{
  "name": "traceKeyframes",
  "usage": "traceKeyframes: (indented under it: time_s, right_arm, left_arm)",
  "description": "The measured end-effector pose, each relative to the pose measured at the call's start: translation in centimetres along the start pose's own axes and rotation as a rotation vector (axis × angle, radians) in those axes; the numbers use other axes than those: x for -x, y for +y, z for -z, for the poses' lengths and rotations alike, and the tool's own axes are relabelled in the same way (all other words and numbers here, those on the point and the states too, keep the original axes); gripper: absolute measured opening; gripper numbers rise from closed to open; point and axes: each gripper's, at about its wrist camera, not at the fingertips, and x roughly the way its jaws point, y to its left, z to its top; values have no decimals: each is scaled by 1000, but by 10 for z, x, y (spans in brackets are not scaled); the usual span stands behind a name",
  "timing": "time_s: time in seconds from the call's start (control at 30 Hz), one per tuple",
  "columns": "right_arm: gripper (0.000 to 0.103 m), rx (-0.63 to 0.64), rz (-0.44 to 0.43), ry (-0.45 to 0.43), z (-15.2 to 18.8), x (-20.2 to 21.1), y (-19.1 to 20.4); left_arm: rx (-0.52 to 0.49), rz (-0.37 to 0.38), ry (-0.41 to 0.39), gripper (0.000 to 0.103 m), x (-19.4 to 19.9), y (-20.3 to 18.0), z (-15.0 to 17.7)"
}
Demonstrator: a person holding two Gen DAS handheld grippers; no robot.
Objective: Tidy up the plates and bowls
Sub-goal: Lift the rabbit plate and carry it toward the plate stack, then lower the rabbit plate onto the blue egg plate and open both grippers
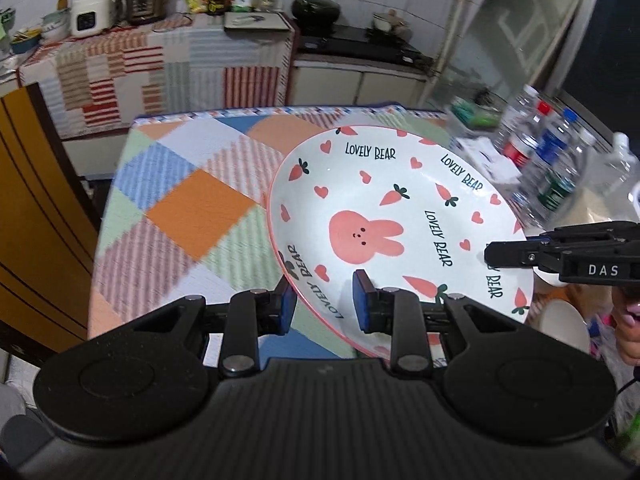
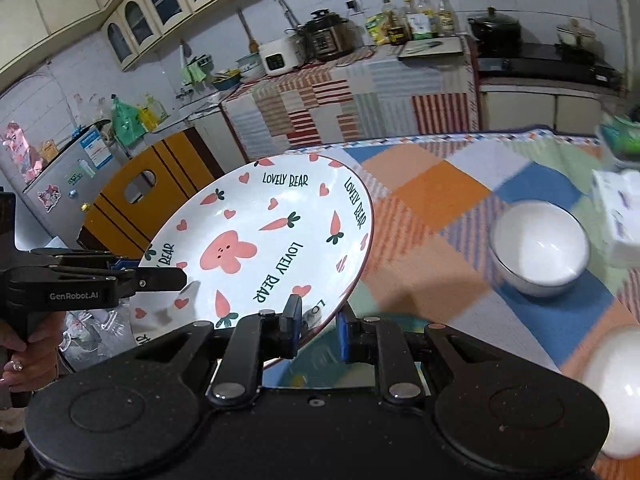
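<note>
The plate [image 1: 384, 216] hung tilted above the tabletop [image 2: 432, 200], left gripper [image 1: 325, 304] and right gripper [image 2: 318, 330] each pinching an opposite rim, sharing its weight.

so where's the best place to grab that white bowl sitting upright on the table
Grip the white bowl by its rim, from above: it stands upright and open, so one jaw can go inside the wall and one outside. Its near edge looks clearest, since the tissue box sits close beside it.

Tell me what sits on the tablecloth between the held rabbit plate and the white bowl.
Nothing: in the right wrist view, only bare checked tablecloth shows between the rabbit plate and the upright white bowl.
</note>
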Motion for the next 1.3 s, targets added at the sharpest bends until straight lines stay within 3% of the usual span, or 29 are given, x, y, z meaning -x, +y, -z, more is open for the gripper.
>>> traceKeyframes:
  time_s: [0.33, 0.67, 0.93, 1.3]
  right_arm:
    - [22, -79, 58, 41, 50, 21, -28]
    - [23, -112, 68, 108, 80, 2, -47]
    - [23, -125, 100, 156, 92, -14, -49]
    - [23, -106, 160, 188, 94, -17, -52]
  left_arm:
    - [-34, 38, 96, 27, -25, -40, 32]
    - [-11, 61, 173, 27, -61, -35, 54]
    - [-22, 64, 241, 27, -81, -37, 68]
    - [-23, 94, 262, 28, -94, -38, 72]
